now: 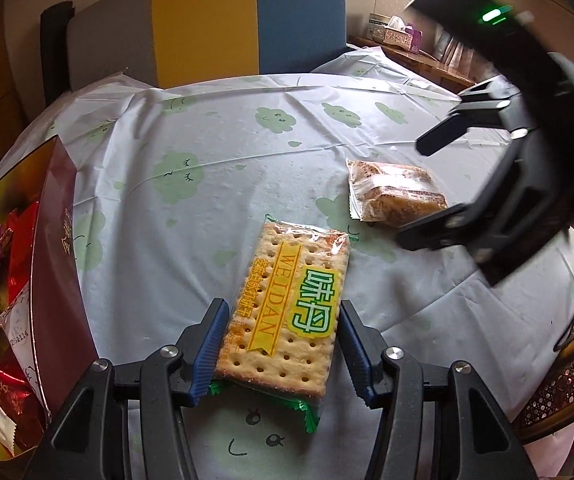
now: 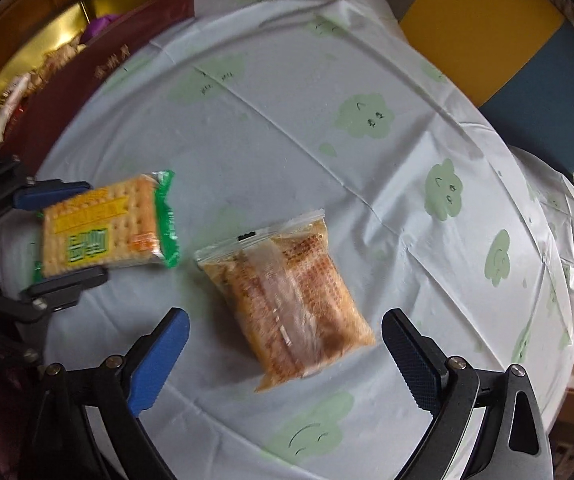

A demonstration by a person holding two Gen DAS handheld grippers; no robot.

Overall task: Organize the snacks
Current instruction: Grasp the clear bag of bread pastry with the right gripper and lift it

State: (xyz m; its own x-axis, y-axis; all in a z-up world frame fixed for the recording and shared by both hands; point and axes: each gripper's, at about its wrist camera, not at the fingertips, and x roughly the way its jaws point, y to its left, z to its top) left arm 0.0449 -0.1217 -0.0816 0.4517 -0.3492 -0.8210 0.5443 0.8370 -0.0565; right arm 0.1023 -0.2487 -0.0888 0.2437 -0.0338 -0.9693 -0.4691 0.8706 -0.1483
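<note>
Two tongs [image 1: 281,344] [image 2: 287,350], cracker pack [image 1: 287,312] between left, wafer pack [image 2: 293,300] between right

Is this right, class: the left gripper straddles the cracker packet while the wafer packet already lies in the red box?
Not quite. The wafer packet lies on the tablecloth between the right gripper's open fingers, as the right wrist view shows; the rest holds.

The tablecloth [image 1: 247,152] is pale blue-white, printed with soft green cloud faces. The cracker packet [image 1: 287,304] is clear with green ends, a yellow banner and green-and-white characters over tan crackers. The wafer packet [image 2: 299,300] is clear over golden-brown wafers. At the table's left edge the box [image 1: 55,264] is maroon outside, gold inside. Gripper pads [image 2: 155,364] are blue.
</note>
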